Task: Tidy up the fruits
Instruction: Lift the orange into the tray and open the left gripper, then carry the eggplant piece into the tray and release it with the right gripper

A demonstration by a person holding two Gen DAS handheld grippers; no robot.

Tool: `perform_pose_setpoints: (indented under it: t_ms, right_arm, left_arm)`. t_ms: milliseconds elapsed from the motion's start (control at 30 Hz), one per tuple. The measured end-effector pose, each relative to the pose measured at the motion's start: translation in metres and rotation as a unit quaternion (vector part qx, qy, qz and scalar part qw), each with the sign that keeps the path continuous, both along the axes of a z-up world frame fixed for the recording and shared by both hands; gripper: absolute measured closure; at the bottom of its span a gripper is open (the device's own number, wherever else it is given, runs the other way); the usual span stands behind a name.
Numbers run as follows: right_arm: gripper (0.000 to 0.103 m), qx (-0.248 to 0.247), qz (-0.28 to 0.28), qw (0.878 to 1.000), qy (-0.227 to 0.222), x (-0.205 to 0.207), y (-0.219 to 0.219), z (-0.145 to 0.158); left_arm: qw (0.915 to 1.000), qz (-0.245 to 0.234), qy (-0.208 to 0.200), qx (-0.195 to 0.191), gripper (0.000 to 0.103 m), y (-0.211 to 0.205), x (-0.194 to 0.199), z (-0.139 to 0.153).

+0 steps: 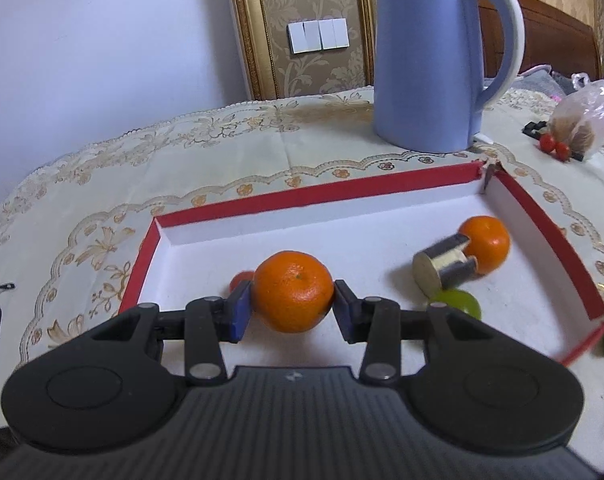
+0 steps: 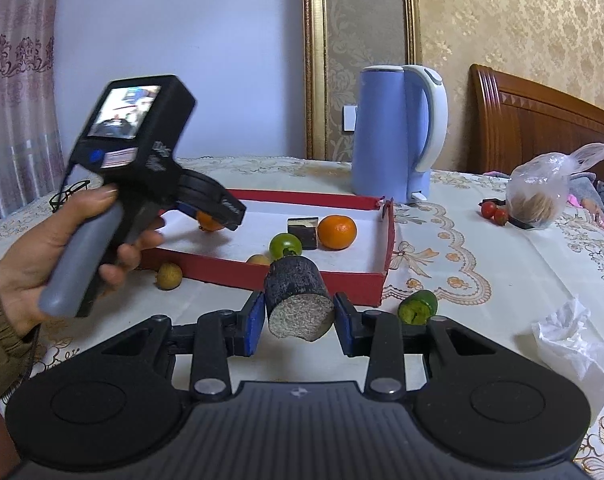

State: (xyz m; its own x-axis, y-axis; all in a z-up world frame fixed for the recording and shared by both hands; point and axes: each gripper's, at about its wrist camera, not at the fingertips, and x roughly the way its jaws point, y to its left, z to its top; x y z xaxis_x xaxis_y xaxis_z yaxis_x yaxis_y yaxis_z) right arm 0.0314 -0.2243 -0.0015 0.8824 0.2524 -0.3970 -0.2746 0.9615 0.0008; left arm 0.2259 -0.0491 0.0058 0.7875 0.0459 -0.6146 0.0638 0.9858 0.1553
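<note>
My left gripper (image 1: 293, 308) is shut on an orange (image 1: 293, 297) over the white floor of a red-walled box (image 1: 302, 196); it also shows in the right wrist view (image 2: 213, 216). My right gripper (image 2: 297, 316) is shut on a dark sugarcane piece (image 2: 297, 300) in front of the box (image 2: 310, 276). A second orange (image 1: 486, 243) (image 2: 337, 232), a sugarcane piece (image 1: 442, 266) (image 2: 302, 232) and a green fruit (image 1: 462, 302) (image 2: 285, 245) lie in the box. A small red fruit (image 1: 239, 280) sits behind my left fingers.
A blue kettle (image 1: 434, 56) (image 2: 398, 132) stands behind the box. A plastic bag (image 2: 542, 188) and cherry tomatoes (image 2: 494, 211) lie at the right. A longan (image 2: 169, 276) and a green fruit (image 2: 418, 307) lie on the tablecloth before the box. Crumpled paper (image 2: 578, 344) is near right.
</note>
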Motion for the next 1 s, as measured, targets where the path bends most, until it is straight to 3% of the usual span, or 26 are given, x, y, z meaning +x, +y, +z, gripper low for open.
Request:
perform_pose_setpoints:
  t_ms: [400,500,633,800,1000]
  right_arm:
    - [0.067,-0.002,0.0,1.0,-0.003,-0.005,0.001,0.003]
    - [0.067,-0.003,0.0,1.0,-0.002,-0.006,0.002,0.003]
    - [0.067,-0.003,-0.003,1.0,-0.001,-0.004,0.001,0.002]
    - [0.067,0.0,-0.003,1.0,0.0,-0.001,0.001,0.002]
    - [0.067,0.0,0.003,1.0,0.002,0.003,0.006,0.001]
  left_arm:
    - [0.9995,-0.001,0.031,0.003,0.062,-0.016,0.036,-0.01]
    - [0.9996,0.002,0.019,0.021,0.061,-0.021,0.039,-0.011]
    - [0.9998,-0.002,0.008,0.018,0.049,-0.022,0.035,-0.005]
    - [0.9996,0.0,-0.008,0.027,0.047,-0.018,0.023,0.003]
    - [0.9995,0.017,-0.011,0.023,0.03,-0.002,-0.001,0.007]
